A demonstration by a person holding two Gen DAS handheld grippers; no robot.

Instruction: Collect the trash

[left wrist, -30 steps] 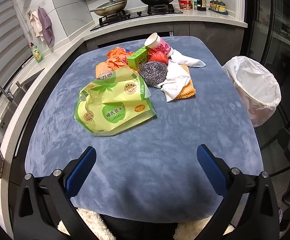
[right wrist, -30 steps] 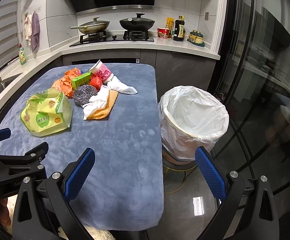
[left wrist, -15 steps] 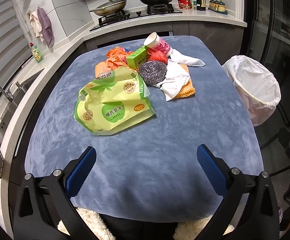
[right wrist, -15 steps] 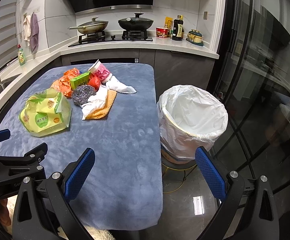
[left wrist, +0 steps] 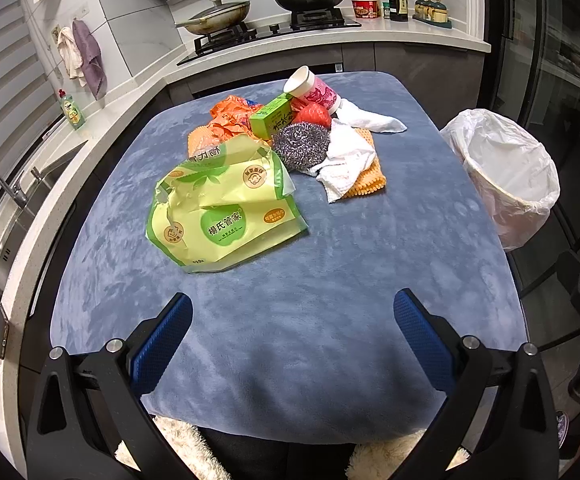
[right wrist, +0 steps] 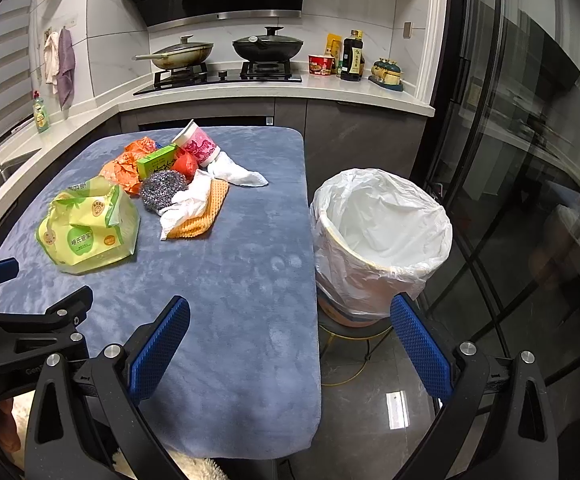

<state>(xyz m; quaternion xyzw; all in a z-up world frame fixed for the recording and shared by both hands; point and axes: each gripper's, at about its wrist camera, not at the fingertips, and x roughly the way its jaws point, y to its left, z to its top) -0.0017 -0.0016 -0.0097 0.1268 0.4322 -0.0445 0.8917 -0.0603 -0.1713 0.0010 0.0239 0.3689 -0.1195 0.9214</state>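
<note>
A pile of trash lies on the blue-covered table (left wrist: 290,300): a green-yellow plastic bag (left wrist: 222,212), a steel scourer (left wrist: 300,146), a green box (left wrist: 272,120), an orange wrapper (left wrist: 230,120), a pink paper cup (left wrist: 314,90), white tissues (left wrist: 346,160) and an orange cloth (left wrist: 368,182). A white-lined bin (right wrist: 382,236) stands right of the table. My left gripper (left wrist: 292,340) is open and empty over the table's near edge. My right gripper (right wrist: 290,344) is open and empty over the table's near right corner (right wrist: 250,360), short of the bin.
A kitchen counter (right wrist: 290,84) with a stove, pans and bottles runs behind the table. A sink (left wrist: 18,200) and tap are on the left. A glass door (right wrist: 530,160) is on the right. The left gripper's body (right wrist: 18,332) shows at the right view's lower left.
Both grippers have drifted only slightly; the pile and bin look a touch shifted in view. Nothing was taken hold of or moved.
</note>
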